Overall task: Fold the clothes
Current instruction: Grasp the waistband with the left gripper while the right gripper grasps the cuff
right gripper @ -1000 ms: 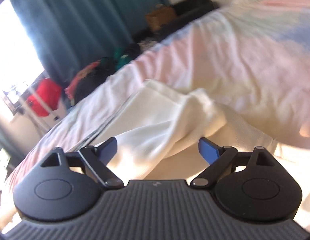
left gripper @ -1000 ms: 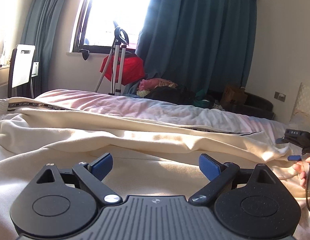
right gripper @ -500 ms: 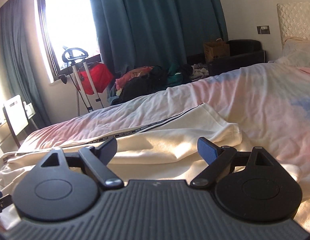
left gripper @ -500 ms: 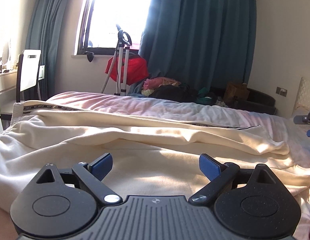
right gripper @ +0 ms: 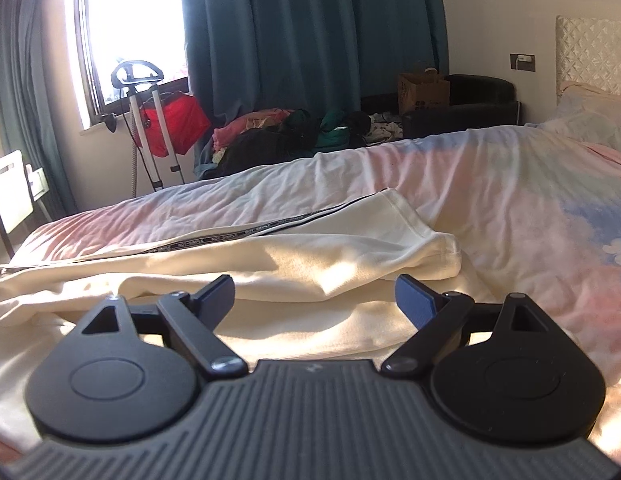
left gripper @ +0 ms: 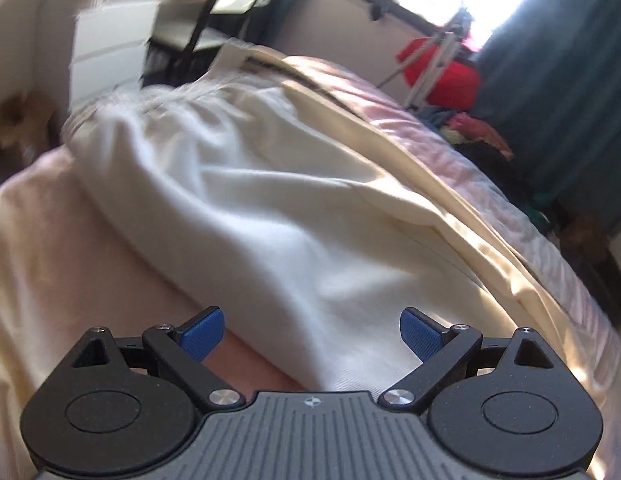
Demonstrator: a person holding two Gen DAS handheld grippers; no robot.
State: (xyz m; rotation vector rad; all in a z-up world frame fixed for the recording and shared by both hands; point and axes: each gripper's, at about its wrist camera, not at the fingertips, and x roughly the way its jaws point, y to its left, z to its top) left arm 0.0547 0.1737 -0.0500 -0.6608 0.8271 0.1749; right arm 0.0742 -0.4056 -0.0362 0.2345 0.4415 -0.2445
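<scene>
The left wrist camera is looking steeply down and tilted, close over the cream trousers (left gripper: 270,208) on the bed (left gripper: 450,148). The right wrist camera is sitting nearly level, facing across the trousers (right gripper: 310,256) toward the teal curtain (right gripper: 310,32). Both are sharing the trousers, window (right gripper: 130,20) and red bag (right gripper: 170,124)

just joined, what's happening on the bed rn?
A person with a handheld gripper in each hand is folding clothes on a bed. A pair of cream trousers with a dark side stripe lies stretched across the pastel bedspread, one leg laid over the other. Neither gripper holds anything: the left gripper is open over the gathered waistband end, and the right gripper is open just short of the cuffs. No fold across the length is made yet.
</scene>
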